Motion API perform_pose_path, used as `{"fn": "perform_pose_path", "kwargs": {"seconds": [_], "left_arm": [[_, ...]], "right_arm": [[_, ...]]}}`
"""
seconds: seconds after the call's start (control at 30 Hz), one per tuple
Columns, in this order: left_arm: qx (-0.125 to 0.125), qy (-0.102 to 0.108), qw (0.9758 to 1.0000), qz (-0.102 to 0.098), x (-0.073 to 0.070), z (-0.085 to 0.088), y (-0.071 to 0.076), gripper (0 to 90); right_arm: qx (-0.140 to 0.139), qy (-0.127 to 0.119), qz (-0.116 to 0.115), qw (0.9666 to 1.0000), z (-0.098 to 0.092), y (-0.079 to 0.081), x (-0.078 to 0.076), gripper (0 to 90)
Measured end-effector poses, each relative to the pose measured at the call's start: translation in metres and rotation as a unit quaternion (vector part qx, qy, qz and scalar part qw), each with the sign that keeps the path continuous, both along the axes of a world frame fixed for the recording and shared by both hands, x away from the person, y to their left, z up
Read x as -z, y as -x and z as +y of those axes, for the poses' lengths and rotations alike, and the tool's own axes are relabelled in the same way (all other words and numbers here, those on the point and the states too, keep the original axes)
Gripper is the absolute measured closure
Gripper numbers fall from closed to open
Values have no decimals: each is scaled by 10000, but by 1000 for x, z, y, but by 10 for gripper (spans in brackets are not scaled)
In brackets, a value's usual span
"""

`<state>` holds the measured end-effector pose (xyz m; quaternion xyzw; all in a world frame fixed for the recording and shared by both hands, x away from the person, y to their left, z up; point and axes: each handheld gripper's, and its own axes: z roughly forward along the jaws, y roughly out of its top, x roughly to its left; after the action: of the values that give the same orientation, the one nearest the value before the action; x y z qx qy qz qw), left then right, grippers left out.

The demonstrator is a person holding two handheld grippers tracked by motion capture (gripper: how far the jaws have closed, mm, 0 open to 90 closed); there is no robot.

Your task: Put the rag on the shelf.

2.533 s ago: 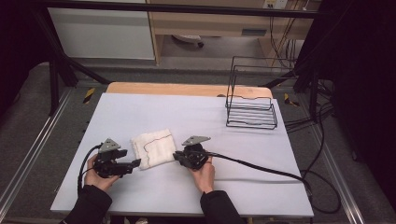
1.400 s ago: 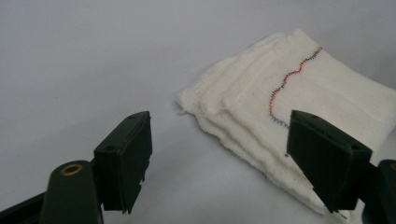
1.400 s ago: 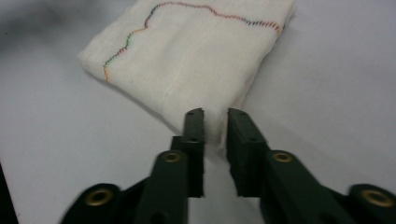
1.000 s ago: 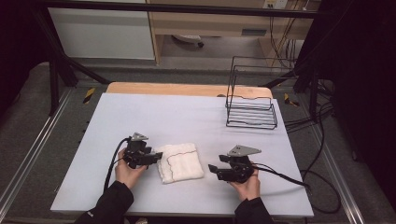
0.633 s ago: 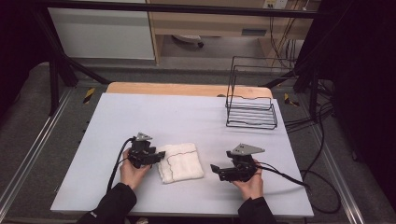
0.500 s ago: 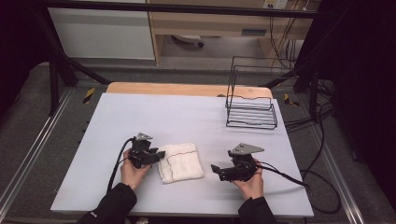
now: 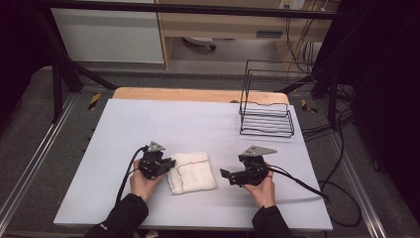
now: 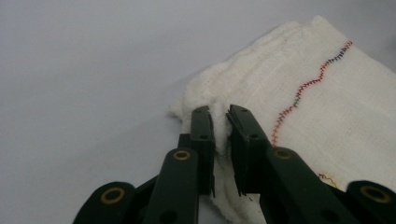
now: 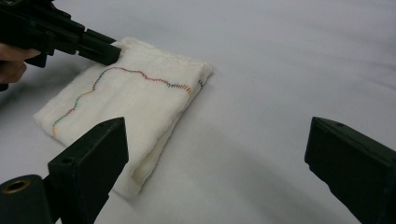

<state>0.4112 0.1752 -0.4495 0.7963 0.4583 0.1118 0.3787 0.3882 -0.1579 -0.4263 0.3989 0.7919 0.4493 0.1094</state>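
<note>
High view, left to right across the pale grey counter. Toward the near edge, left of centre, the person's left hand holds the left gripper, a black two-jaw tool with a grey three-cornered plate on top and a cable trailing back toward the near edge. Its jaws have just been closing and now pinch the left edge of the folded white cloth with a wavy line of multicoloured stitching; in the left gripper view the left gripper has its jaws nearly together with a ridge of the cloth bunched between them. The cloth lies flat on the counter near the near edge, roughly midway between the left and right edges, its stitched line running across the upper layer. To its right, clear of the cloth, the person's right hand holds the right gripper, a matching black tool that points toward the cloth's right edge; its jaws have just been opening and stand wide apart with nothing between them. In the right gripper view the cloth lies ahead and to the left of the right gripper, over bare counter, and the left gripper shows clamped on the cloth's far corner. Toward the far right corner of the counter stands a black wire rack with an upright back frame, well apart from both grippers.
</note>
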Motion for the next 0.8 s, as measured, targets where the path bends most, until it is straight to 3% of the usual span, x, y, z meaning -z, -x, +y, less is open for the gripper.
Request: {"fn": "perform_pose_path", "kwargs": {"seconds": [0.2, 0.4, 0.57, 0.8], "left_arm": [[70, -86, 9999, -91, 0, -1, 1, 796], [76, -22, 9999, -85, 1, 0, 1, 796], [68, 48, 9999, -98, 2, 2, 1, 796], [85, 69, 9999, -97, 3, 3, 1, 795]], "right_arm": [[-132, 145, 142, 9997, 30, -25, 4, 129], [-163, 211, 260, 9993, 58, -47, 11, 267], [-185, 421, 400, 9981, 74, -57, 20, 388], [-191, 369, 511, 9978, 79, -61, 27, 502]]}}
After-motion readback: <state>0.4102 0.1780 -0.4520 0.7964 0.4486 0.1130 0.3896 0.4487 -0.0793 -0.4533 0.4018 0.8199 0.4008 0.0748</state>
